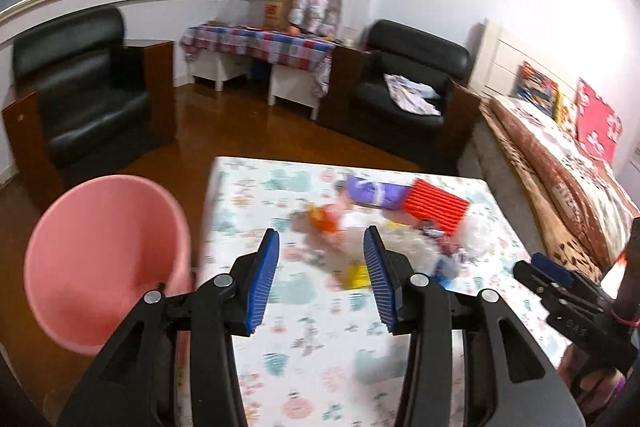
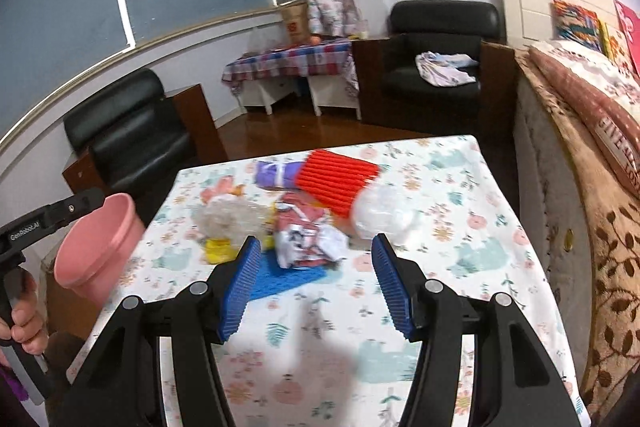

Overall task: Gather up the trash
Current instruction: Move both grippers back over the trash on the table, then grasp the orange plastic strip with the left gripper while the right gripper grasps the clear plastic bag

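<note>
L tool (image 1: 322,247) open, R tool (image 2: 316,255) open, empty

White lettering "GenRobot.AI" runs along the black arm of the left tool (image 2: 60,215), far left of the right tool. On the bed's brown blanket (image 2: 616,143), to the right, pale capitals are only partly legible. A red mark on the cardboard box (image 2: 294,21) ahead cannot be read.

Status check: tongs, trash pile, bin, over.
Left tongs open, empty. Right tongs open, empty. Trash pile on table, untouched; pink bin beside table's left edge. Nothing in the way.
</note>
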Available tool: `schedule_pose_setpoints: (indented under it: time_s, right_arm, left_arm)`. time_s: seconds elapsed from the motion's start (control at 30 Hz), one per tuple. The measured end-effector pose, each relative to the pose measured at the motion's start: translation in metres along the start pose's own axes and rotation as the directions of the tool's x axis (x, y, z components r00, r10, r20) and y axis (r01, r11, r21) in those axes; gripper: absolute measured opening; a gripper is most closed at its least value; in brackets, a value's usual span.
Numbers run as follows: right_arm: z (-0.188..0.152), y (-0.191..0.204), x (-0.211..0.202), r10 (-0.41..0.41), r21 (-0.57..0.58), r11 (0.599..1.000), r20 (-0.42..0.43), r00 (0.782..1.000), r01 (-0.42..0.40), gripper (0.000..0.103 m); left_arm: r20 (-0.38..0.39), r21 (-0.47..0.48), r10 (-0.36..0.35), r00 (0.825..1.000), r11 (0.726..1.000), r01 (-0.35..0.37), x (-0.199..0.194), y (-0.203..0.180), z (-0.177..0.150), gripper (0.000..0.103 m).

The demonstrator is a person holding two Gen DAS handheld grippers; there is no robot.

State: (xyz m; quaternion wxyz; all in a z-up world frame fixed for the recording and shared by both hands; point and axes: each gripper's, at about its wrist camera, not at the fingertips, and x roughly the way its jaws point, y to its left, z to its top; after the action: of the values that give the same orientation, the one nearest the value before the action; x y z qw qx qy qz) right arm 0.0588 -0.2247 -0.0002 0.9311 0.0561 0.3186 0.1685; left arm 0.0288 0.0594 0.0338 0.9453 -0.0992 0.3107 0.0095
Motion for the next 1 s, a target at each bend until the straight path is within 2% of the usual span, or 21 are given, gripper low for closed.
schedule_pose_setpoints:
  time_s: [0.17,0.4,0.5,0.7,0.8,0.87,0.9,1.0]
  right_arm:
    - [0.002,-0.019,0.011,-0.020,0.041,0.999,-0.016,1.000,0.021,0.057]
    - [0.005,-0.034,0.030,-0.037,0.071,0.997,-0.052,0.998,0.041,0.057]
    - [0.011,-0.038,0.038,-0.048,0.070,0.996,-0.057,0.997,0.052,0.057]
    - [0.030,-0.042,0.051,-0.042,0.079,0.996,-0.026,0.999,0.044,0.062]
    - [0.033,-0.045,0.060,-0.037,0.084,0.996,-0.034,0.999,0.040,0.064]
    - [0.034,-0.048,0.066,-0.036,0.084,0.996,-0.046,0.998,0.040,0.064]
    - [0.033,-0.049,0.068,-0.035,0.085,0.996,-0.051,0.998,0.039,0.064]
    - [0.032,-0.053,0.075,-0.032,0.090,0.995,-0.064,0.997,0.038,0.064]
  left_arm:
    - [-0.082,0.007,-0.055,0.995,0.998,0.056,0.032,-0.021,0.001,0.045]
    - [-0.089,0.008,0.019,0.996,1.000,-0.019,0.069,-0.009,0.023,0.045]
    - [-0.097,0.007,0.011,0.995,1.000,-0.010,0.087,-0.010,0.033,0.044]
    - [-0.105,0.063,0.012,0.994,0.998,-0.005,0.126,-0.023,0.042,0.043]
    - [-0.152,0.109,0.046,0.987,0.994,-0.030,0.151,-0.026,0.042,0.034]
    - [-0.195,0.117,0.070,0.978,0.992,-0.048,0.167,-0.023,0.039,0.028]
    - [-0.230,0.118,0.082,0.970,0.991,-0.056,0.176,-0.019,0.037,0.022]
    - [-0.260,0.103,0.075,0.963,0.993,-0.050,0.179,-0.010,0.030,0.011]
